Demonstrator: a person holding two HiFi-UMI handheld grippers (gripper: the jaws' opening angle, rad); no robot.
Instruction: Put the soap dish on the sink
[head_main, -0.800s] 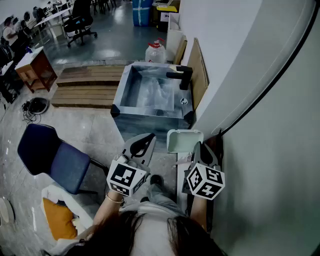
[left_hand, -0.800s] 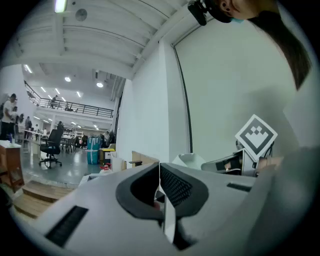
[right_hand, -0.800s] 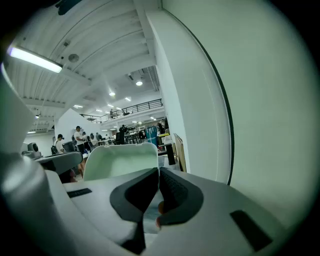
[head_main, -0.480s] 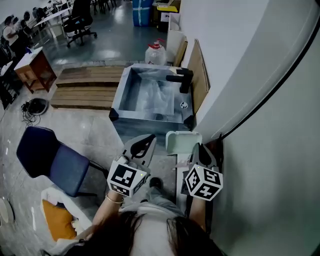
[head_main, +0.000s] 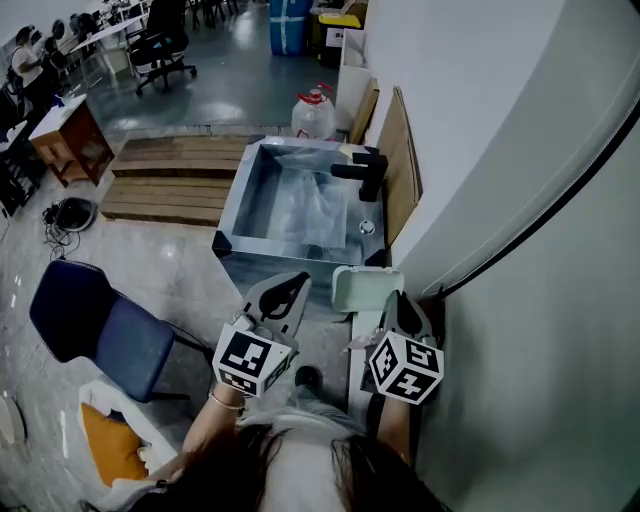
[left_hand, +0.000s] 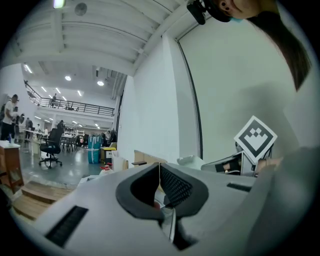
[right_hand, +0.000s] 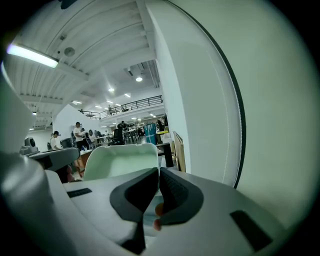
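Holding the soap dish (head_main: 364, 286) by its near edge, our right gripper (head_main: 397, 298) has its jaws clamped on the rim. In the right gripper view the pale green dish (right_hand: 120, 159) stands up just past the closed pads. Our left gripper (head_main: 287, 290) hangs beside it with its jaws pressed together on nothing. Each gripper carries a marker cube (head_main: 250, 358) with black-and-white square patterns, the only print we can make out.

The dish is in the air, just short of the near right corner of the sink (head_main: 292, 260) and not touching it. A white wall (head_main: 470, 150) runs close along our right, so there is little room on that side. To the left, bare floor opens between the sink and a blue chair (head_main: 95, 322), with an orange cushion (head_main: 108, 440) lower down.

Within the steel basin lies a crumpled clear plastic sheet (head_main: 308, 205). A black faucet (head_main: 362, 170) stands on the right rim and reaches over the basin. Behind it a wooden board (head_main: 402, 160) leans on the wall, narrowing that rim.

Beyond the sink stands a water jug (head_main: 314, 115) with a red cap, whose print is too small to read. Wooden pallets (head_main: 170, 175) lie left of the sink. Further off are a small wooden table (head_main: 62, 135) and an office chair (head_main: 165, 40).
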